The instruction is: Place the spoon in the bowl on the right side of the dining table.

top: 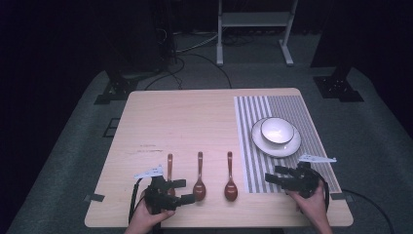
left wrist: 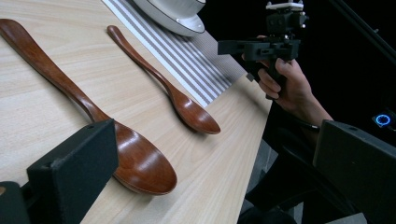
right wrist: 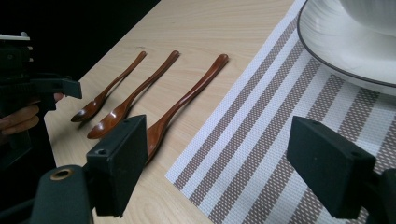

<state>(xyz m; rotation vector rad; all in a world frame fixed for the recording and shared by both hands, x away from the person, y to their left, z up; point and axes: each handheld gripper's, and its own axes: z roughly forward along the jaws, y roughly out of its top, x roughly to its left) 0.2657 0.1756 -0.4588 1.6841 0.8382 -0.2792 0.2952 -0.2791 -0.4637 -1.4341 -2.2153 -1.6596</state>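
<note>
Lying side by side on a wooden table are three brown wooden spoons, left of a striped placemat holding a white bowl on a plate. The left gripper near the leftmost spoon and the right gripper over the mat's near edge both have jaws apart, gripping nothing.

The left tongs hide the leftmost spoon's bowl.
</note>
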